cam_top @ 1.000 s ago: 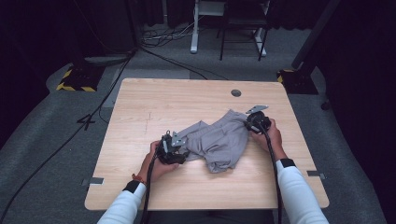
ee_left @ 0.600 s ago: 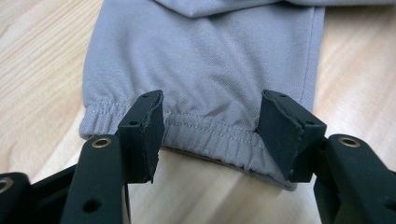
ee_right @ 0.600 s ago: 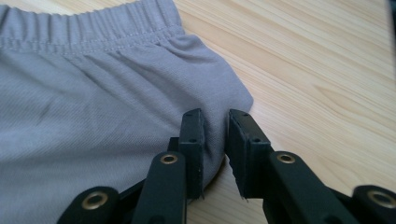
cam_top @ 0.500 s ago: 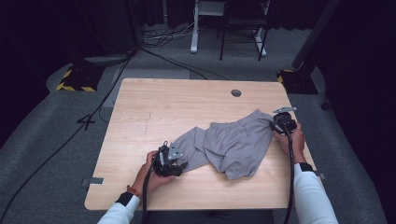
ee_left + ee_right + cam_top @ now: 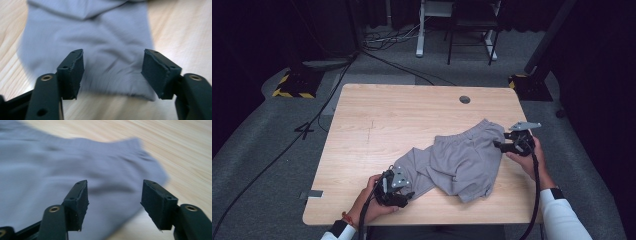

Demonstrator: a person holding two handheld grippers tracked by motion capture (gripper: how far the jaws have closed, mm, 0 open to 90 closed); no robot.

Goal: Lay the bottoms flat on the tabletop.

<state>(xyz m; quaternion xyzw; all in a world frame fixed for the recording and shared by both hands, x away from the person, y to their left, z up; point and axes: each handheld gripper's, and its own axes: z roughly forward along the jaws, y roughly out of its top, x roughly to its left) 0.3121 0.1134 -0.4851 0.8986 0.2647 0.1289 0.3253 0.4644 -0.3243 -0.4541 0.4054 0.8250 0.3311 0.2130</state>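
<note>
Both our grippers just let go: left gripper (image 5: 404,192) and right gripper (image 5: 499,145) jaws have been opening, nothing pinched btwn them. Grey shorts (image 5: 457,162) lie flat on the table (image 5: 412,115), long axis running 8 to 2 o'clock. Far leg is folded under, can't make it out.

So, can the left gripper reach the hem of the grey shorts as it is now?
Probably yes. The left gripper stands open with the hem of the grey shorts lying flat on the table just ahead of its jaws, and nothing lies between them.
</note>
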